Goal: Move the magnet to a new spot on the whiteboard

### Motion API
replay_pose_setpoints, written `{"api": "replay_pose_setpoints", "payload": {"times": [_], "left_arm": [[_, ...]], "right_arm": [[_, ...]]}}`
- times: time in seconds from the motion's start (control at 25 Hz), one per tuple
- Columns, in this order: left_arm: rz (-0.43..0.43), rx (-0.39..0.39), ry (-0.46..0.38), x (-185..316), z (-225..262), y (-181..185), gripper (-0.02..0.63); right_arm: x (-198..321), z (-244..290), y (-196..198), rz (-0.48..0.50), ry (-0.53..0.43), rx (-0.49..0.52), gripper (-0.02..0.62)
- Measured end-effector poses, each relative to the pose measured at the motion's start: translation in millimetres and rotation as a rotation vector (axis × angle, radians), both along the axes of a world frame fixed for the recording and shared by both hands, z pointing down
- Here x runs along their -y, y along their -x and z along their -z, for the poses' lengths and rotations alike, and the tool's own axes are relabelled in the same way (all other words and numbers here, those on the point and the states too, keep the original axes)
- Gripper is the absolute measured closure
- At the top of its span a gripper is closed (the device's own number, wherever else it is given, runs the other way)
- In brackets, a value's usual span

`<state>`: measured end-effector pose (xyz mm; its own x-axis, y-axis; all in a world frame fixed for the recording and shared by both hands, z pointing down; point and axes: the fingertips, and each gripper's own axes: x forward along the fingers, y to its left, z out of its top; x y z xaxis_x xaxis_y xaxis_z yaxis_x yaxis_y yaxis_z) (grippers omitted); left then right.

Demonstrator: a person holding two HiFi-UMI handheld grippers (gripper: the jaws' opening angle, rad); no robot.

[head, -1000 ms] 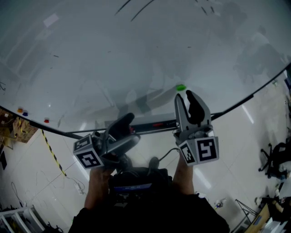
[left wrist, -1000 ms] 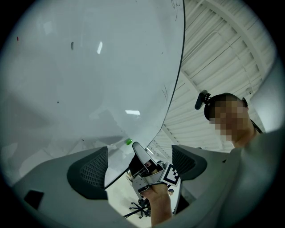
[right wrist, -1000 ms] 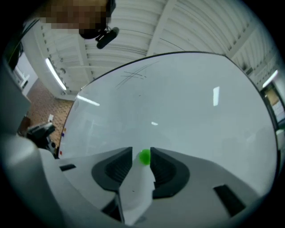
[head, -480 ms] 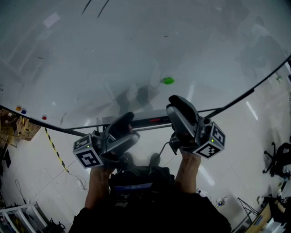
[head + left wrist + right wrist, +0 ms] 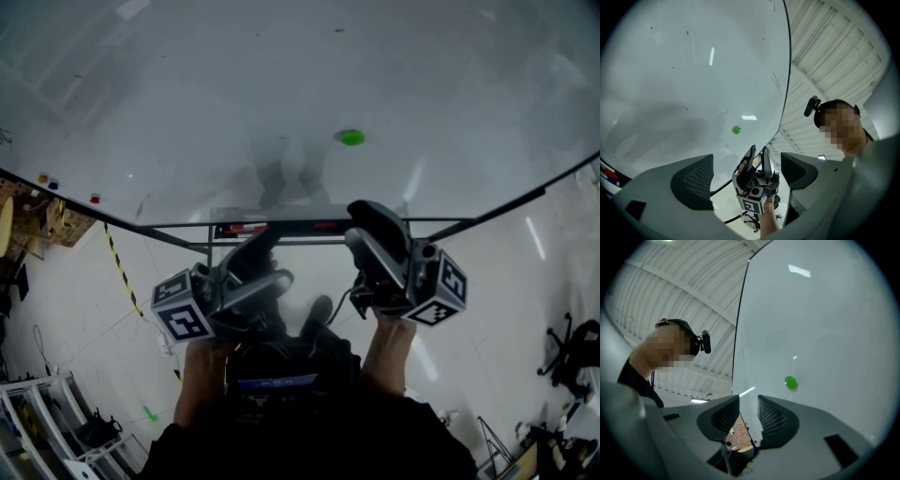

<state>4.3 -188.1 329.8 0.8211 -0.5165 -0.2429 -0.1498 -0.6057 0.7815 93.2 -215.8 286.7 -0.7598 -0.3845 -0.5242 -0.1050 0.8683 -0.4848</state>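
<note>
Well, the green magnet (image 5: 352,137) sits on the whiteboard (image 5: 187,84), upper centre of the head view, apart from both tools. Your left tool (image 5: 272,261) gapes wide, your right tool (image 5: 367,225) leaves a narrow gap; both are empty. The magnet is likely light, hard and slick: pinch its rim and expect magnetic drag.

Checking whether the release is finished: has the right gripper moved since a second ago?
Yes. The right gripper has pulled back from the green magnet, down to the marker tray along the whiteboard's bottom.

L gripper (image 5: 273,260) wide apart; R gripper (image 5: 363,223) narrower, empty.
</note>
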Motion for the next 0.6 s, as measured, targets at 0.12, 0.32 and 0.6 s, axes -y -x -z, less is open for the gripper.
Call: {"api": "replay_pose_setpoints", "payload": {"times": [0.12,0.32,0.6], "left_arm": [[0.018,0.009,-0.004,-8.3,1.6,5.9,0.164],[0.008,-0.015,-0.032,-27.6,12.3,21.2,0.164],[-0.014,-0.041,-0.044,-71.0,10.1,59.0,0.164]], "right_arm": [[-7.6,0.6,4.3,0.019,-0.005,0.011,0.445],[-32.7,14.1,14.9,-0.003,-0.044,-0.013,0.445],[-82.3,21.5,50.9,-0.022,-0.049,-0.049,0.445]]}}
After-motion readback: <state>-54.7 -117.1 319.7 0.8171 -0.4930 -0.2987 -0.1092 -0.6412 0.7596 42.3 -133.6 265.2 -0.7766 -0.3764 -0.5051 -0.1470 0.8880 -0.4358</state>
